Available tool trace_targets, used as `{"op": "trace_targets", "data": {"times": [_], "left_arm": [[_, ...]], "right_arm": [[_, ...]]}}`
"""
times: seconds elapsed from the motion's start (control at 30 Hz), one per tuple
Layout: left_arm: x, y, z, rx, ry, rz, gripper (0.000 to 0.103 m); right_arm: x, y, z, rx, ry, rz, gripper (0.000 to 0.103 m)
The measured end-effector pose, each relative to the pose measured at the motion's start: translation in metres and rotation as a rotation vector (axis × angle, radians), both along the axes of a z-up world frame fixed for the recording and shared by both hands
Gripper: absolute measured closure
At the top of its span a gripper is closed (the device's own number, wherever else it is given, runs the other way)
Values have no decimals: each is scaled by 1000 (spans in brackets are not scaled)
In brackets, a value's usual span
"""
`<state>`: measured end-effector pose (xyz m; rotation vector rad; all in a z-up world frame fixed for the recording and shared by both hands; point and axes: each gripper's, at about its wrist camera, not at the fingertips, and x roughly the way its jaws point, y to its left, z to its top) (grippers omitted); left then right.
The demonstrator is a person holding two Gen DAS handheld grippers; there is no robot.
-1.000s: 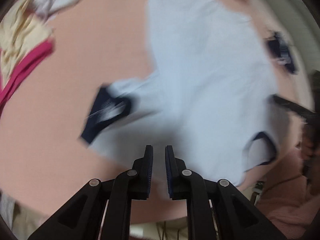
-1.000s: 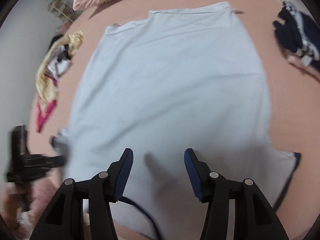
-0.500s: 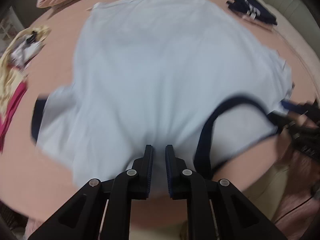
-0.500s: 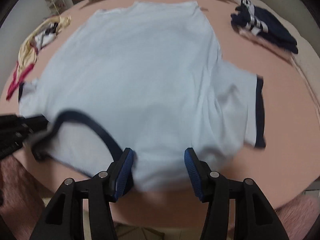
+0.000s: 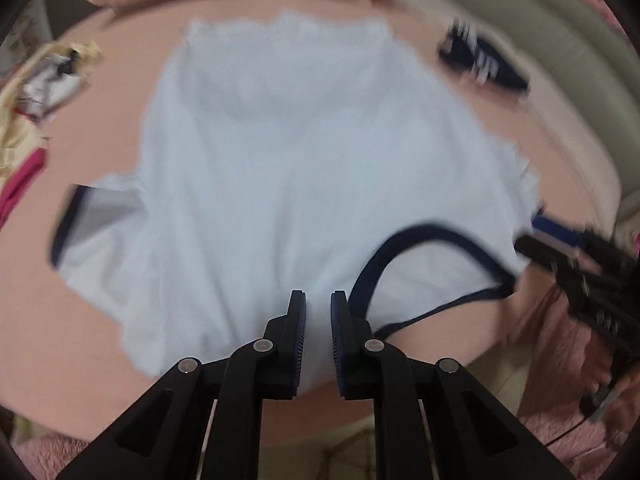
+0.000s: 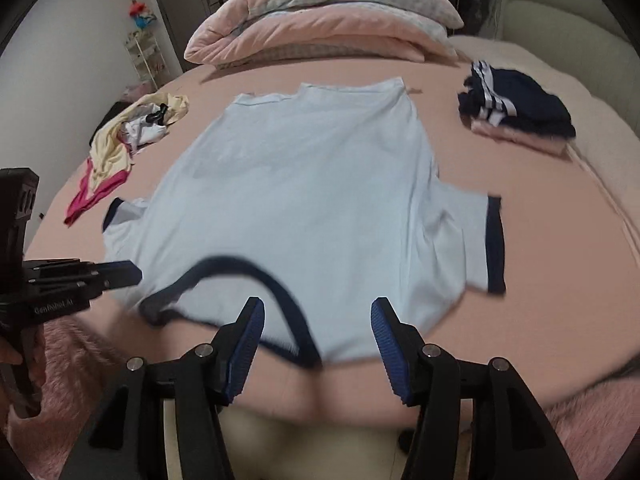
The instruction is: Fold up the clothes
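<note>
A light blue T-shirt [image 6: 304,184] [image 5: 300,160] with navy trim lies spread on the pink bed [image 6: 540,208], hem far, navy neckline [image 6: 248,264] [image 5: 400,240] at the near edge. My left gripper [image 5: 318,298] is shut, with shirt fabric by the left shoulder between its fingers. It also shows at the left of the right wrist view [image 6: 134,274]. My right gripper [image 6: 318,308] hangs open just above the right shoulder, holding nothing. In the left wrist view it [image 5: 532,236] appears blurred at the right. The right sleeve [image 6: 494,244] lies flat.
Folded navy clothes with white stripes [image 6: 520,114] [image 5: 480,64] sit at the far right. A loose yellow, white and pink pile [image 6: 120,148] [image 5: 32,92] lies at the left. A rolled pink duvet [image 6: 320,20] lies across the far end. The bed's edge is just below both grippers.
The shirt has been drawn toward the near edge and spread flatter. Both grippers pulled back and tilted up. The right gripper stays open, the left stays shut.
</note>
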<state>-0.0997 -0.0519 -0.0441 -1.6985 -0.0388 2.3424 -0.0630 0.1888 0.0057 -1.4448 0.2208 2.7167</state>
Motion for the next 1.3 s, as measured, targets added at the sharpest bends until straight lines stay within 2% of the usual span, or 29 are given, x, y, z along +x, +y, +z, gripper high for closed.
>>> {"op": "trace_targets", "data": {"times": [0.03, 0.13, 0.23, 0.37, 0.43, 0.5, 0.53, 0.6, 0.7, 0.77, 0.83, 0.87, 0.97, 1.03, 1.13, 1.2, 1.23, 1.3], "left_arm": [[1, 2, -9, -10, -35, -9, 92], [22, -4, -11, 9, -14, 14, 92], [44, -16, -12, 79, -3, 47, 92], [59, -26, -2, 113, -13, 87, 92], [70, -33, 3, 187, 16, 145, 92], [72, -31, 3, 328, 22, 212, 92], [76, -40, -2, 434, -5, 278, 92], [78, -53, -15, 557, -69, 422, 92], [85, -64, -29, 715, -84, 524, 92], [75, -67, -35, 740, -80, 574, 92], [71, -71, -42, 767, -74, 625, 92], [69, -72, -45, 793, -79, 630, 92], [65, -69, -52, 787, -93, 629, 90], [38, -38, -65, 806, -118, 637, 90], [48, -46, -62, 800, -100, 654, 90], [60, -49, -53, 739, -23, 711, 90], [59, -42, -55, 734, -6, 721, 90], [61, -36, -57, 727, -16, 713, 90]], "right_arm": [[-8, 5, -9, 11, -32, 3, 48], [-17, 5, -45, 93, -154, -10, 48], [8, 7, -52, 89, -133, -12, 47], [39, 0, -50, 109, -128, -20, 47], [52, 5, -46, 52, -112, -43, 47], [63, 21, -36, -30, -77, -95, 47], [66, 32, -33, -74, -66, -124, 47], [70, 52, -31, -175, -48, -185, 47], [78, 83, -34, -398, -24, -291, 47], [85, 92, -30, -455, 15, -294, 47], [80, 90, -35, -406, -23, -306, 47], [78, 88, -37, -407, -33, -304, 47], [73, 82, -43, -450, -43, -285, 46], [69, 78, -47, -478, -50, -272, 46], [63, 72, -53, -521, -60, -252, 46], [58, 67, -59, -540, -77, -249, 53], [56, 65, -62, -549, -87, -248, 61], [50, 72, -64, -632, -77, -279, 66]]}}
